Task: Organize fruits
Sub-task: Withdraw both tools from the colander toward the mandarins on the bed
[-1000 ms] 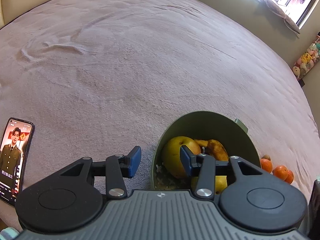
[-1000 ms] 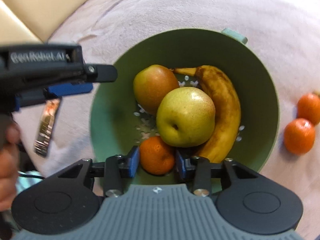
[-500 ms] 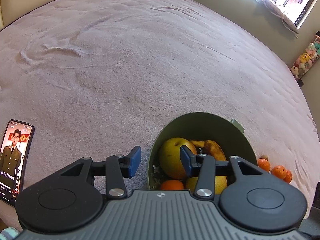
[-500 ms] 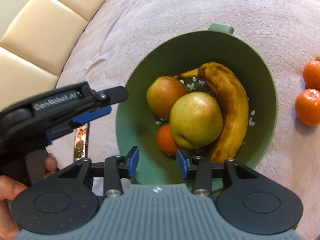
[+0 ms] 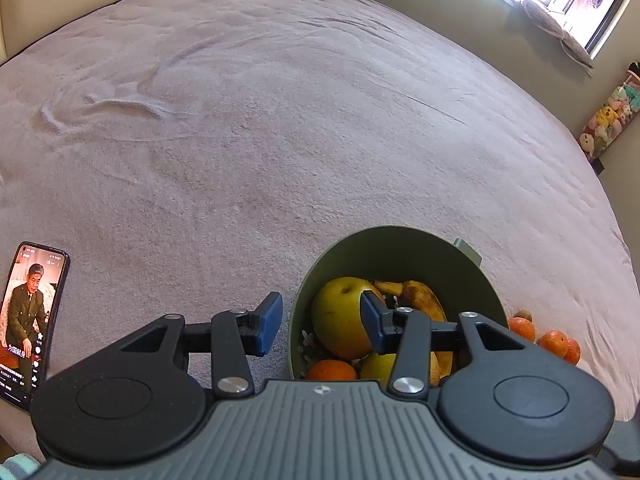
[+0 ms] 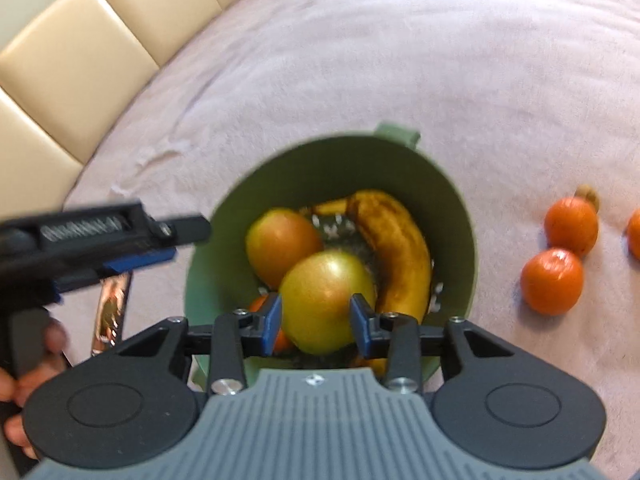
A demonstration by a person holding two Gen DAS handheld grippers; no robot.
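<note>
A green bowl (image 6: 460, 216) on the pink bed cover holds a banana (image 6: 396, 236), a reddish apple (image 6: 280, 240), a yellow-green apple (image 6: 324, 292) and a small orange (image 5: 332, 370). My right gripper (image 6: 316, 320) is open and empty above the bowl's near rim, fingers level with the yellow-green apple. My left gripper (image 5: 320, 326) is open and empty, straddling the bowl's left rim (image 5: 294, 320). It also shows in the right wrist view (image 6: 140, 256), left of the bowl. Loose oranges (image 6: 552, 280) lie on the cover right of the bowl.
A phone (image 5: 30, 320) with a lit screen lies on the cover left of the left gripper. A padded cream headboard (image 6: 80, 64) runs along the far left. A small brown fruit (image 6: 588, 196) sits behind the loose oranges. A wide stretch of bed cover (image 5: 280, 120) lies beyond the bowl.
The right gripper let go of the small orange, which now lies in the bowl, and drew back and up. The left gripper barely moved.
</note>
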